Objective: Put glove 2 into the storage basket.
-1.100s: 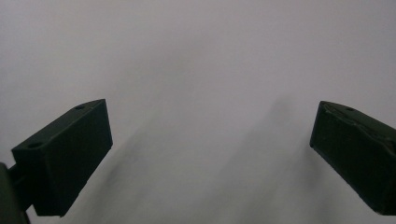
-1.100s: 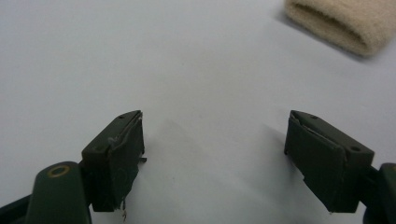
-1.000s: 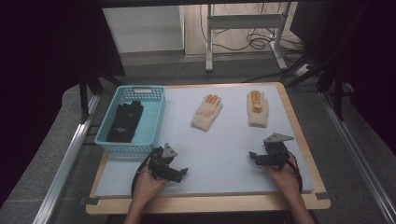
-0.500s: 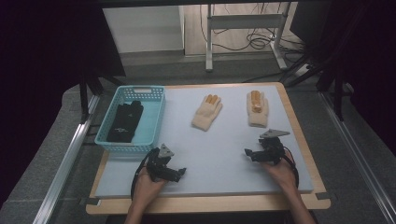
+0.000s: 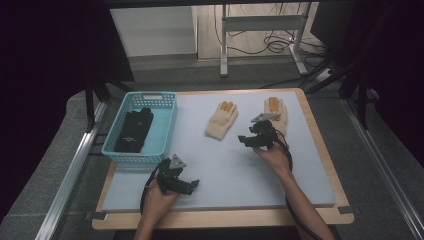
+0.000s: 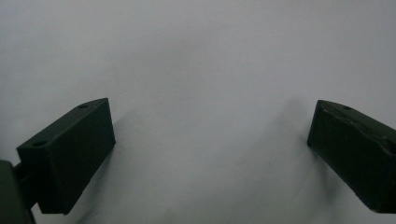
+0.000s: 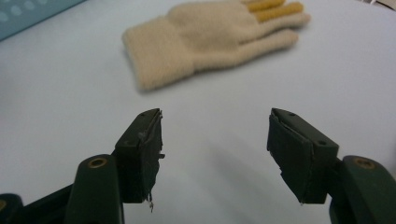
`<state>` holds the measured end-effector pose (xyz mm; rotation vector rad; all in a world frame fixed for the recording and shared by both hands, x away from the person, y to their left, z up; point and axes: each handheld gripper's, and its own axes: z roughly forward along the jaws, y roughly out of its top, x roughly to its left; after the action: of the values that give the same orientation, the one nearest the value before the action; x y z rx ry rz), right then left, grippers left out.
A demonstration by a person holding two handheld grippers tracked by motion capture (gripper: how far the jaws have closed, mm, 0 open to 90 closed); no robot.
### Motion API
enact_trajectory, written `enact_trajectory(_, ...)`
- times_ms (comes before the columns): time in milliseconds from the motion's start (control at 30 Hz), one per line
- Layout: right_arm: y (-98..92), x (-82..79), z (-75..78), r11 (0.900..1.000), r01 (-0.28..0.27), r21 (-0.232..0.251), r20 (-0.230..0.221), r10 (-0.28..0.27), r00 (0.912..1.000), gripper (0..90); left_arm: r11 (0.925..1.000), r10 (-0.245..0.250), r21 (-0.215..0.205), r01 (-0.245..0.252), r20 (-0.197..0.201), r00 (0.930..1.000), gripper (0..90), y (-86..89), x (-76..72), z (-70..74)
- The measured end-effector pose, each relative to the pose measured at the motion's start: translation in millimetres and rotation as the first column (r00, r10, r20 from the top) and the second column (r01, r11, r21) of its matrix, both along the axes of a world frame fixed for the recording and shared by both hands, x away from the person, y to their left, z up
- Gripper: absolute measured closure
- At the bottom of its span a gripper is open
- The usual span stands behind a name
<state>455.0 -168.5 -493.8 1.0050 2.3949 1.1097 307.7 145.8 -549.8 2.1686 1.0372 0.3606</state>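
- The right gripper [image 5: 248, 140] has moved up the mat from the near right area to just beside the 2 cream gloves; its jaws are spread, holding nothing.
- The left gripper [image 5: 189, 185] stays low near the front edge, jaws wide apart over bare grey mat [image 6: 201, 60].
- The left cream glove [image 7: 205, 37] lies flat just ahead of the right gripper; the right cream glove [image 5: 276, 109] is partly hidden behind it.
- A black item [image 5: 134, 130] in the blue basket [image 5: 167, 120] is too dark to identify.

No legible text or labels.
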Motion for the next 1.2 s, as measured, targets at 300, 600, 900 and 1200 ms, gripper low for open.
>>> enact_trajectory(300,34.5,39.5,-9.6,1.0,0.007,0.014,-0.001,-0.007,1.0,31.8,1.0,0.001,-0.001,-0.001,0.0,1.0,1.2,0.1,0.0,0.0)
enact_trajectory(600,62.5,72.5,-13.5,0.999,0.036,0.026,0.008,-0.036,0.9993,24.8,1.0,-0.004,0.004,0.004,0.0,1.0,1.2,0.6,0.1,0.2)
enact_trajectory(900,90.4,92.6,-34.5,0.999,0.046,-0.023,-0.003,-0.046,0.9989,19.7,1.0,-0.004,0.003,0.004,0.0,1.0,1.2,0.6,0.1,0.2)
enact_trajectory(1200,99.3,88.0,-37.0,0.997,0.0,-0.071,-0.013,-0.001,0.9999,54.2,1.0,-0.003,0.004,0.003,0.0,1.0,1.3,0.6,0.0,0.2)
